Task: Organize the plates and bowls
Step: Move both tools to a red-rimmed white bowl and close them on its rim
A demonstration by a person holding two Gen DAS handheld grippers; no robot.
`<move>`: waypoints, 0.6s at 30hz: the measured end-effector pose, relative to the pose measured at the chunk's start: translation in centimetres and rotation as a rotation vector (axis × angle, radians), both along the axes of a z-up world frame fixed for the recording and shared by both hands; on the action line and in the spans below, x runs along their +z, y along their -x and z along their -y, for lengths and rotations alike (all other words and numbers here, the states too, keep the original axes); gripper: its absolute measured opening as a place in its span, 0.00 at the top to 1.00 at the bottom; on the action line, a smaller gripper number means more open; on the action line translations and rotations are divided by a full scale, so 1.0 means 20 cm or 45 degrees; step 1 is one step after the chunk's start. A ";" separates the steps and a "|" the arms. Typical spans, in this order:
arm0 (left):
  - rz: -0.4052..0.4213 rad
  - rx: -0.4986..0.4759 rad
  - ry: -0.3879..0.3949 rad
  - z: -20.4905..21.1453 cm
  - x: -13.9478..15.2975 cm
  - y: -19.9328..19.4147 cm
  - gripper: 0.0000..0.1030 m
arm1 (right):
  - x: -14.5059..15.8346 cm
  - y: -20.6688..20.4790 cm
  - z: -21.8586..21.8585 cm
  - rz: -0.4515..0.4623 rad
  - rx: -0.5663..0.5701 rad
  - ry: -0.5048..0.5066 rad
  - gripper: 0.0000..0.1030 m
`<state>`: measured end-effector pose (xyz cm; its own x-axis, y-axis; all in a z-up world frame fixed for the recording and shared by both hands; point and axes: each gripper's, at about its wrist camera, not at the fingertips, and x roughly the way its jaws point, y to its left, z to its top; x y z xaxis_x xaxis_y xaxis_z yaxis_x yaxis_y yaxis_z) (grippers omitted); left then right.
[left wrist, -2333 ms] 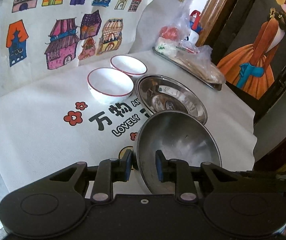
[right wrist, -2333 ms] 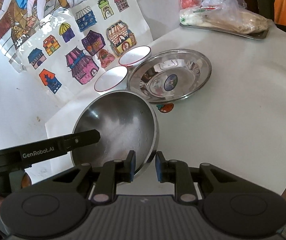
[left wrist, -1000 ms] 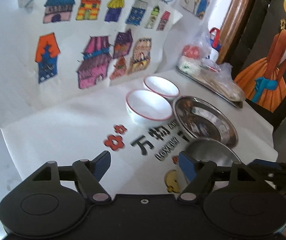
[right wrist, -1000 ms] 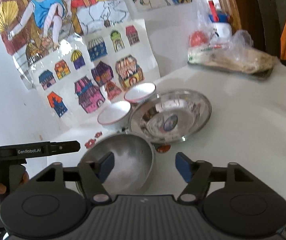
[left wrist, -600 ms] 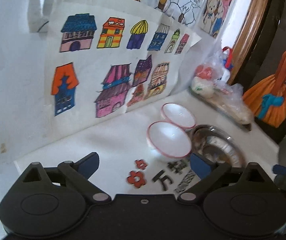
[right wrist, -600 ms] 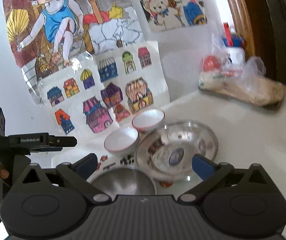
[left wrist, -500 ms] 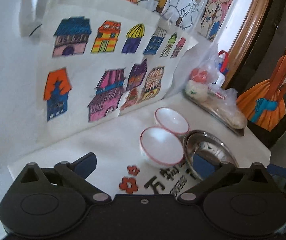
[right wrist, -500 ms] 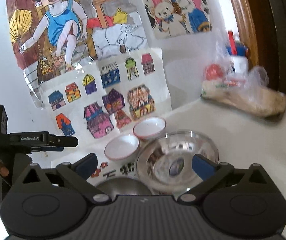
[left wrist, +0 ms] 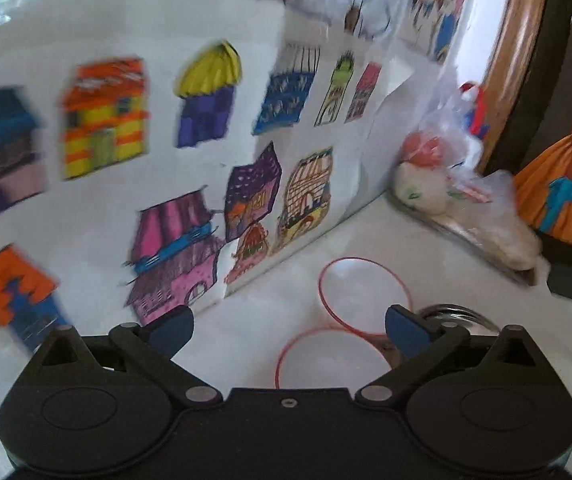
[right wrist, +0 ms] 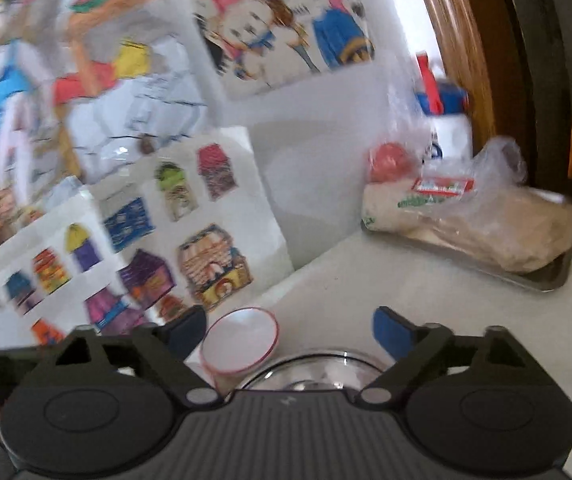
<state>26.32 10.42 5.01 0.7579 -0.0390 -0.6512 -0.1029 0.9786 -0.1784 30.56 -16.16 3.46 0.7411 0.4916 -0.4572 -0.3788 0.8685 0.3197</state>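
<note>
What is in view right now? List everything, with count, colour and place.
bowls: two, white with red rims, side by side on the table near the drawings
steel plate: one, silver, right of the bowls, partly hidden
tray: one, metal, far right, holding bagged food
drawings: several, multicoloured, on the wall
table: one, white
left hand-held gripper: black with blue pads, open, empty
right hand-held gripper: black with blue pads, open, empty

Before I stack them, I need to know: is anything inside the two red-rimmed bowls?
The far bowl looks bare and white inside. The near bowl also looks bare, but the left gripper covers its near part.
</note>
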 end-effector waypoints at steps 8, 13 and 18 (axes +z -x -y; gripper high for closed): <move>-0.020 0.001 0.014 0.05 -0.10 -0.17 0.05 | -0.14 -0.27 -0.08 -0.161 0.054 0.022 0.16; -0.022 0.002 0.004 0.06 -0.11 -0.21 0.05 | -0.19 -0.33 -0.11 -0.202 0.069 0.042 0.16; -0.039 0.006 0.012 0.05 -0.14 -0.26 0.03 | -0.23 -0.39 -0.15 -0.235 0.101 0.063 0.16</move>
